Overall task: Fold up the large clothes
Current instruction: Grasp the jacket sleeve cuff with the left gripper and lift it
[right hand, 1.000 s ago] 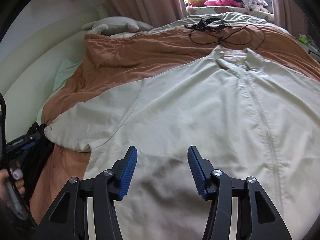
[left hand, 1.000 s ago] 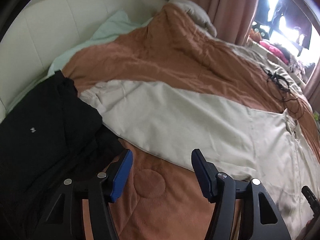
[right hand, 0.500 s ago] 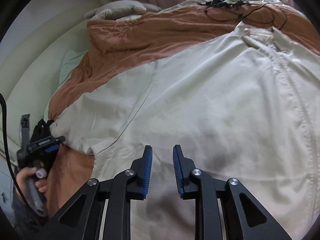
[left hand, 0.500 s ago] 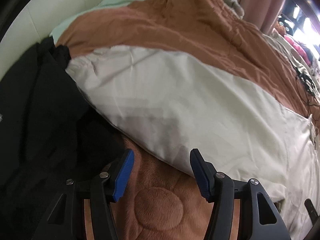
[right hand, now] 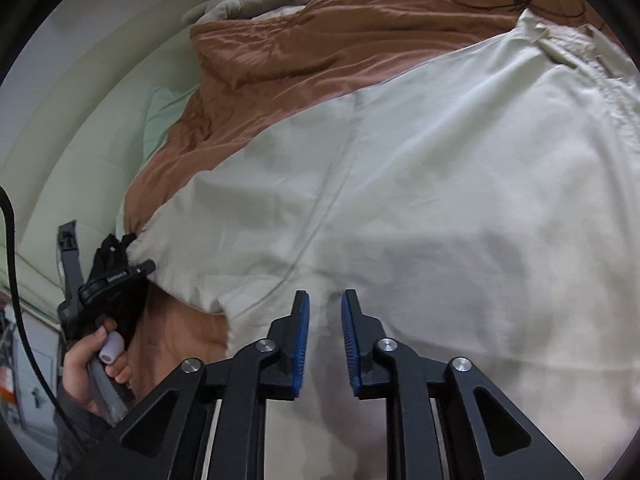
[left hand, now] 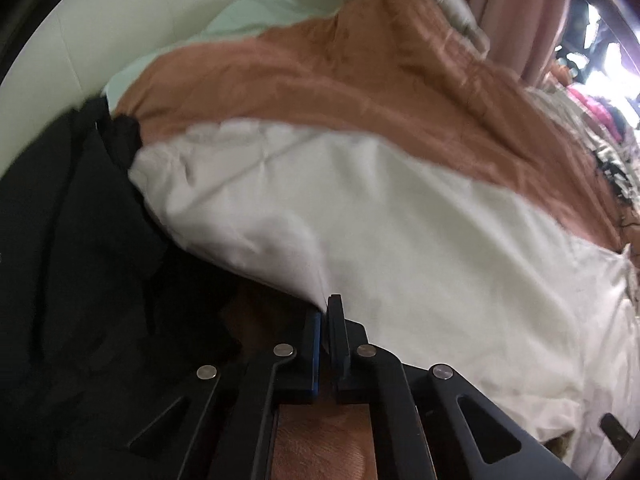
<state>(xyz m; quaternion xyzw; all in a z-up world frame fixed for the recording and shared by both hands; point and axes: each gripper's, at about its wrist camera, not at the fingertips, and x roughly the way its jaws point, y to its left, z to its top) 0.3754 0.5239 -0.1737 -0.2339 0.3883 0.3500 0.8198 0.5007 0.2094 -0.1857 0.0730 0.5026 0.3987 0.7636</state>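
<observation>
I am seeing the cream jacket point(right hand: 420, 200) lying spread flat across the bed's brown quilt point(left hand: 320, 80), no fold made yet. My left tool point(left hand: 324, 320) is clamping its sleeve edge; my right tool point(right hand: 325, 340) is closing over the hem, not yet pinching.

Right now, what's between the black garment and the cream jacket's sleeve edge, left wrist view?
Nothing higher up: black garment meets the cream jacket sleeve directly. Lower down, a shadowed strip of brown duvet shows, left wrist view.
</observation>
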